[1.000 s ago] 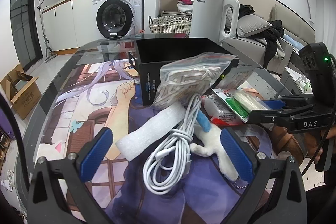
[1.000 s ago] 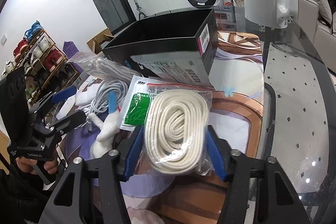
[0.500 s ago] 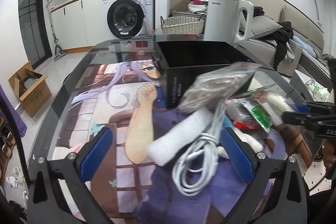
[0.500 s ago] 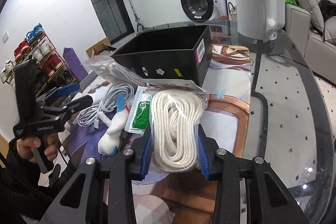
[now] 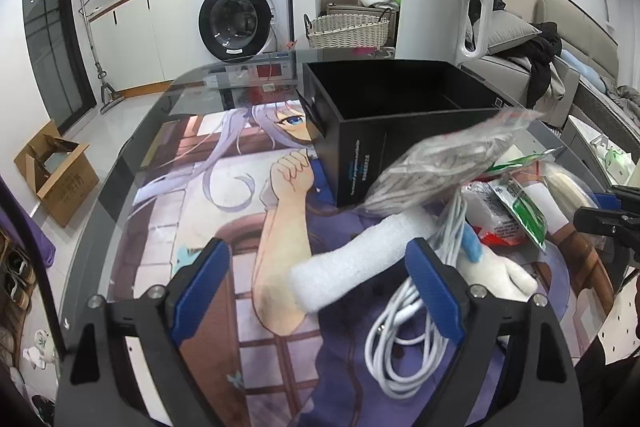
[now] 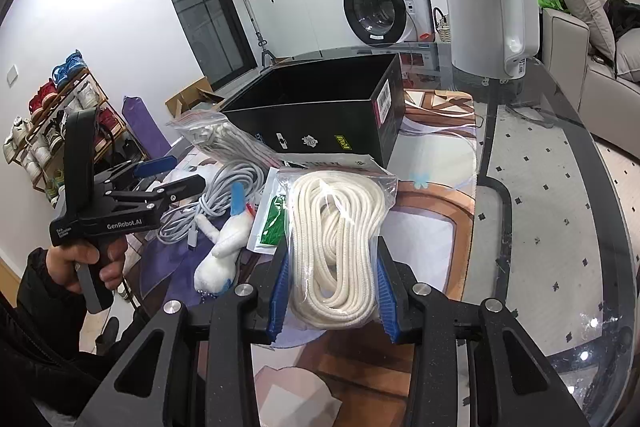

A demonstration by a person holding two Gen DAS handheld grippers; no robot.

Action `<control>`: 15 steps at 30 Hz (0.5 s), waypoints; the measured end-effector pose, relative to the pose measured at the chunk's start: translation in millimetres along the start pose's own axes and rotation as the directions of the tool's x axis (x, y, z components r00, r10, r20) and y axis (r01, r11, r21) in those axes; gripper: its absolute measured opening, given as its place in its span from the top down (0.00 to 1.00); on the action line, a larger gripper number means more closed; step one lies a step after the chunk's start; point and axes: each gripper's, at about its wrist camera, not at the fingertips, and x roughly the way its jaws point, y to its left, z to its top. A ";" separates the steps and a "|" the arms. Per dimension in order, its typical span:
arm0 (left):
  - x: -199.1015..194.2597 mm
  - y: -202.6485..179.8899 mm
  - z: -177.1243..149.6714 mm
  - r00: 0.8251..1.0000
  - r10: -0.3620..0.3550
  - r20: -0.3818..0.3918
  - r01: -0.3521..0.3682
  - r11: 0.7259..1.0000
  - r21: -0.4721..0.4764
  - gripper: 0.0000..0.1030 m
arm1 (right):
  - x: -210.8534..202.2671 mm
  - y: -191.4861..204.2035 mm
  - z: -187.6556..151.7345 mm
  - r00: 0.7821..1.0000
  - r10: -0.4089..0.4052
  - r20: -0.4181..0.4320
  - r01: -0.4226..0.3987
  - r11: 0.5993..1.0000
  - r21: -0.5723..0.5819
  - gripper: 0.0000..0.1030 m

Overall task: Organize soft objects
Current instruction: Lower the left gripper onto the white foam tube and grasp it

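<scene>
My right gripper [image 6: 330,291] has its jaws pinched in on the rope bag [image 6: 336,243], which sticks out forward from between the pads, in front of the black box [image 6: 320,115] and over the mat. My left gripper [image 5: 318,293] is wide open with nothing in it, hanging over the mat with the foam strip [image 5: 360,263] crossing between its pads and the cable [image 5: 404,327] beside the right pad. The plush [image 6: 222,251], the green packet [image 6: 274,223] and another bagged rope [image 6: 224,139] sit in a heap just left of my bag.

Motion-blurred rope bag [image 5: 448,163] hides the box's [image 5: 360,143] corner.
</scene>
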 end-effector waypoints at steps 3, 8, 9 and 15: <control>5.5 -1.8 2.1 0.999 -0.018 -0.034 0.018 1.000 0.003 0.13 | 0.7 -0.6 1.3 1.000 -0.002 0.003 0.002 1.000 0.000 0.63; 12.4 1.4 4.8 0.996 -0.058 -0.061 0.054 0.997 -0.062 0.14 | -0.7 -0.7 1.4 1.000 0.002 0.008 -0.002 1.000 0.006 0.63; 14.8 2.7 4.9 0.995 -0.070 -0.069 0.065 0.995 -0.081 0.14 | -0.8 -0.7 1.8 1.000 0.002 0.008 -0.002 1.000 0.005 0.63; 21.7 0.9 6.2 0.991 -0.107 -0.083 0.096 0.988 -0.121 0.14 | -3.9 0.9 0.9 1.000 0.005 0.013 -0.005 1.000 0.005 0.63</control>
